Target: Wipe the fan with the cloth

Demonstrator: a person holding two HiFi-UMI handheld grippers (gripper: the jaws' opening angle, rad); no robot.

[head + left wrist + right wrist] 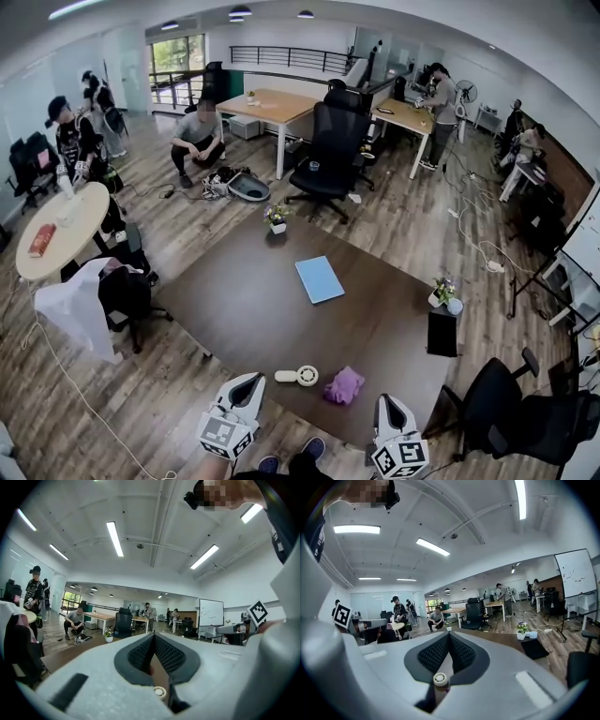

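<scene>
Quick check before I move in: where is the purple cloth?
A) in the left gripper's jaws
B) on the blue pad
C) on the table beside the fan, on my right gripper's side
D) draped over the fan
C: the purple cloth lies on the table beside the fan, toward the right gripper; the left gripper is shut and empty.

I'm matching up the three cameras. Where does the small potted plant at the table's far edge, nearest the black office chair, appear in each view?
Head view: the potted plant is above centre, on the far edge of the table.
Left gripper view: left of centre, below mid-height.
Right gripper view: centre, just below mid-height.
Shared landmark: the crouching person, left of it everywhere.
</scene>
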